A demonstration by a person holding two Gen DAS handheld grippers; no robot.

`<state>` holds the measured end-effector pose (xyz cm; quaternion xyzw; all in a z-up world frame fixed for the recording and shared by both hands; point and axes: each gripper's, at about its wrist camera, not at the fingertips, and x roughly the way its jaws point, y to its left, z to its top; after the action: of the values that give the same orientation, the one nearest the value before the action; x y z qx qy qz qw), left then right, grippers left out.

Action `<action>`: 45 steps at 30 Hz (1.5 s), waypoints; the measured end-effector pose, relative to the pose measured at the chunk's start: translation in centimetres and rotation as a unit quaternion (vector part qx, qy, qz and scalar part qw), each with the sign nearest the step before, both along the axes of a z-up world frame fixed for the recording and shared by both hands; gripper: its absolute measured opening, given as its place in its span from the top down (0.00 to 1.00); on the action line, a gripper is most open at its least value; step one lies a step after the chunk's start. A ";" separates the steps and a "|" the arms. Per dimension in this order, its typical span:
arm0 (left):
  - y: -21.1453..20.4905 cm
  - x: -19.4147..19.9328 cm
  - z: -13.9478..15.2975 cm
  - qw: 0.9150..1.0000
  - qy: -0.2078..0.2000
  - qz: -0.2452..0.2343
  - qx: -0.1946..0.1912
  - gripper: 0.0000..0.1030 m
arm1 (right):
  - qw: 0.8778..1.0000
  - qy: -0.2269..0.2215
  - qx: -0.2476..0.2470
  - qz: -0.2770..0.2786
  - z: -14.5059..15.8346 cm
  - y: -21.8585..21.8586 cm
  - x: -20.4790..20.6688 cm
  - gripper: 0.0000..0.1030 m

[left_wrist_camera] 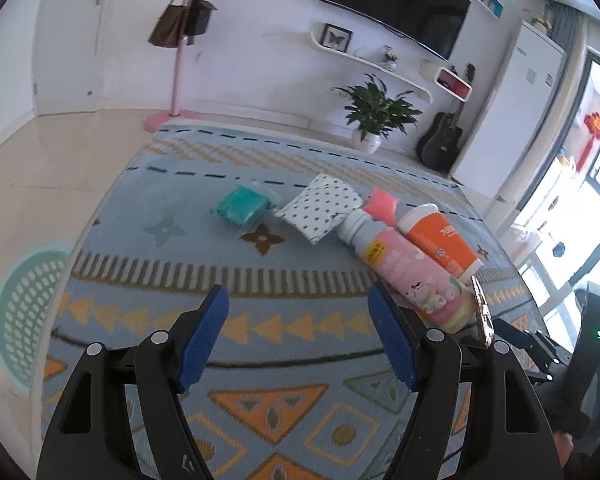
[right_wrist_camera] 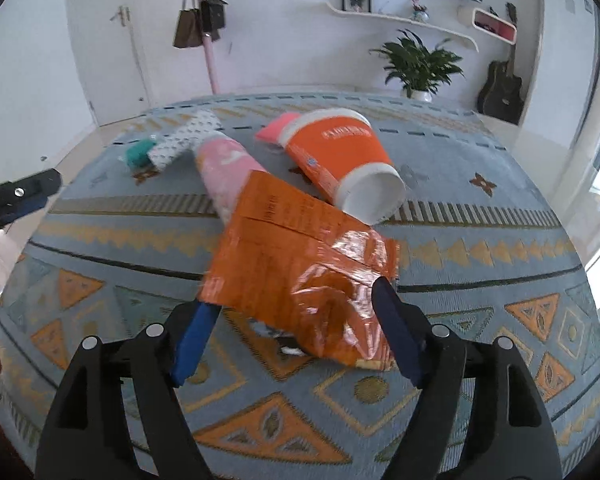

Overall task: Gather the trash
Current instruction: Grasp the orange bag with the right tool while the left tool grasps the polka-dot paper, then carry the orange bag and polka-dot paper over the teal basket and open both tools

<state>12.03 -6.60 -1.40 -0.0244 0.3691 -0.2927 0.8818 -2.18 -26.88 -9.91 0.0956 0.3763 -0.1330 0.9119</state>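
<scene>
Trash lies on a patterned rug (left_wrist_camera: 260, 320): a teal wad (left_wrist_camera: 242, 204), a dotted white packet (left_wrist_camera: 320, 206), a pink bottle (left_wrist_camera: 404, 268), an orange paper cup (left_wrist_camera: 440, 236) and a pink piece (left_wrist_camera: 382, 202). My left gripper (left_wrist_camera: 298, 334) is open and empty above the rug, left of the bottle. My right gripper (right_wrist_camera: 290, 332) is open with its jaws on either side of an orange snack bag (right_wrist_camera: 300, 256); whether the bag is off the rug is unclear. The cup (right_wrist_camera: 340, 156) and bottle (right_wrist_camera: 224, 168) lie beyond it.
A teal mesh basket (left_wrist_camera: 24, 312) stands on the tiled floor left of the rug. A potted plant (left_wrist_camera: 374, 116), a guitar (left_wrist_camera: 440, 144) and a pink coat stand (left_wrist_camera: 176, 76) line the far wall. The left gripper's tip shows in the right wrist view (right_wrist_camera: 24, 194).
</scene>
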 end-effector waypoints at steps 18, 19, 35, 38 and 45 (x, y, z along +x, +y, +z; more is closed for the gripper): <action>-10.9 10.7 -3.1 0.982 -0.057 -0.124 0.130 0.33 | 0.992 -0.077 0.097 -0.004 0.5 -3.3 -2.3 0.82; -11.1 11.0 -3.2 0.981 -0.053 -0.129 0.134 0.33 | 0.992 -0.078 0.096 -0.004 0.6 -3.2 -2.3 0.82; -10.3 10.0 -5.4 0.985 0.012 -0.135 0.109 0.88 | 0.992 -0.091 0.088 -0.002 0.9 -3.1 -2.7 0.84; -8.5 7.8 -4.4 0.988 0.006 -0.110 0.106 0.88 | 0.991 -0.104 0.088 0.000 1.1 -3.1 -3.2 0.91; 0.2 3.2 -0.4 0.998 0.016 -0.039 0.046 0.88 | 0.986 -0.116 0.122 -0.011 2.4 -3.8 -4.4 0.99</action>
<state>15.28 -6.37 -1.78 0.0262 0.3969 -0.3091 0.8638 -6.57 -30.72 -7.47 0.2251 0.2804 -0.0842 0.9293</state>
